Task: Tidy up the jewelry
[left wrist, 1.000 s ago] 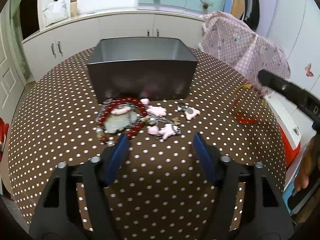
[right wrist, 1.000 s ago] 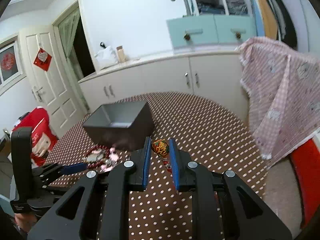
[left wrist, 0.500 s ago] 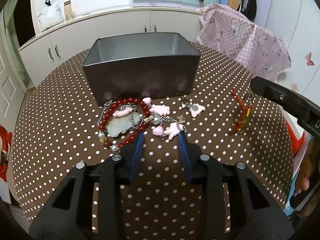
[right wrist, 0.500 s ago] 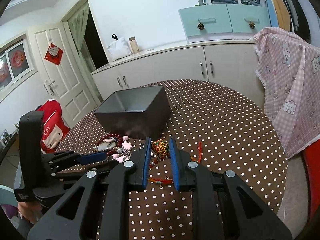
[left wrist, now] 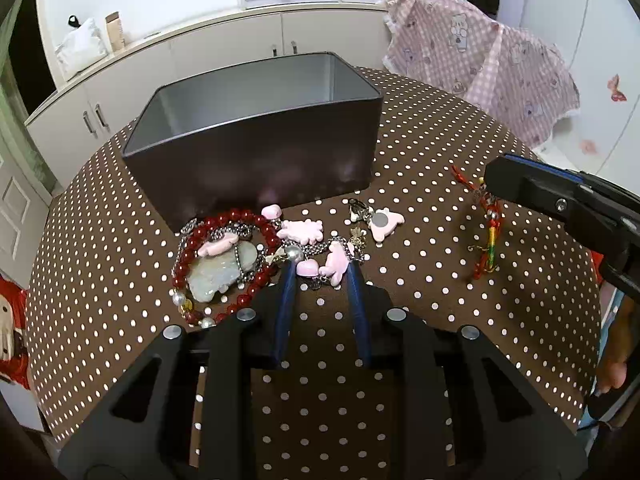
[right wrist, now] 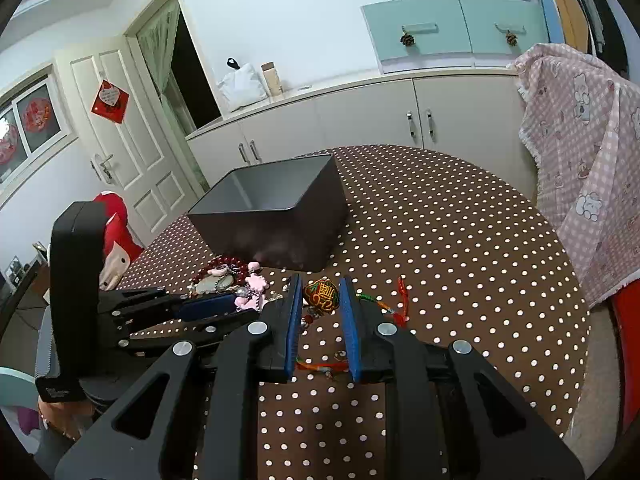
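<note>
A dark open box (left wrist: 256,148) stands on the polka-dot table. In front of it lies a jewelry pile: a red bead bracelet (left wrist: 224,264), a pale jade pendant (left wrist: 218,274) and a chain with pink charms (left wrist: 320,260). My left gripper (left wrist: 322,270) has its blue pads either side of the pink charms, narrowly apart. My right gripper (right wrist: 320,292) is shut on a red-and-gold knot ornament (right wrist: 322,295) whose red cord (left wrist: 486,236) trails on the table. The box also shows in the right wrist view (right wrist: 276,216).
The round table (right wrist: 460,240) has a brown dotted cloth. A pink checked cloth (right wrist: 580,152) hangs over something at the right edge. White cabinets (left wrist: 224,60) stand behind the table, and a red bag (right wrist: 116,232) sits at the left.
My left gripper has narrowed and moved forward onto the pink charm chain. My right gripper has come lower and nearer the box with the knot ornament; its cord now rests on the table.
</note>
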The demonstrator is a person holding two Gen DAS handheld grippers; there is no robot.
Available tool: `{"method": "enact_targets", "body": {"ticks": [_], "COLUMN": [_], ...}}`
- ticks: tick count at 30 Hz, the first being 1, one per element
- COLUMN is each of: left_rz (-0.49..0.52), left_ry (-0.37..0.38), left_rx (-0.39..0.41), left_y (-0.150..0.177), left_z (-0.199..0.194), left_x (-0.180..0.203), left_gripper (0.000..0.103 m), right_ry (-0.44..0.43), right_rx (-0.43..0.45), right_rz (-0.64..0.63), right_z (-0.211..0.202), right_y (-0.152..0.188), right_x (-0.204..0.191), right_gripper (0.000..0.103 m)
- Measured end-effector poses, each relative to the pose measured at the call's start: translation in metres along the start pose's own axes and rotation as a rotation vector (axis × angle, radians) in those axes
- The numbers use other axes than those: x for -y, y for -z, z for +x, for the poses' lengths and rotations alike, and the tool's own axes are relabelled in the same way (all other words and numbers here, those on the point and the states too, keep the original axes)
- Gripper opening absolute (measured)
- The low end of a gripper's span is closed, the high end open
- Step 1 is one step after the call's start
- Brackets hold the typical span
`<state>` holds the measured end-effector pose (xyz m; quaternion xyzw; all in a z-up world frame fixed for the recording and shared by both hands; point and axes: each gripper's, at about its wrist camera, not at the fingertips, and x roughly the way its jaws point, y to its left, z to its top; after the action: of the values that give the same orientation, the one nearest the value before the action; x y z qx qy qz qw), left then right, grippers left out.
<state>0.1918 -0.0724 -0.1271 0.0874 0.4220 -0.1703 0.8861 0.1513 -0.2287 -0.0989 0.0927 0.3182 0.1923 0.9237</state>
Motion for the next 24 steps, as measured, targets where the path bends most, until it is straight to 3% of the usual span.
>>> {"method": "enact_targets", "body": {"ticks": [10,19,24], "left_rz": [-0.018,-0.064,-0.113], "left_ry": [0.012,0.095,0.103], "left_rx": [0.023,0.136,0.223], "left_y": [-0.006,-0.009,-0.015], "left_z": [0.003,-0.039,-0.069], "left_x": [0.0,-0.01,-0.024], "left_gripper": [0.02,0.02,0.02], "right_ry": [-0.008,-0.04,-0.058], "right_rx": [-0.006,0.052,0.1], "right_rz": [0.005,-0.013,-0.042], "right_z": [-0.001,-0.021,-0.031], "right_y": [-0.001,-0.018,-0.04], "right_x": [-0.002,-0.016,-0.031], "right_gripper": [0.018,0.018,0.018]}}
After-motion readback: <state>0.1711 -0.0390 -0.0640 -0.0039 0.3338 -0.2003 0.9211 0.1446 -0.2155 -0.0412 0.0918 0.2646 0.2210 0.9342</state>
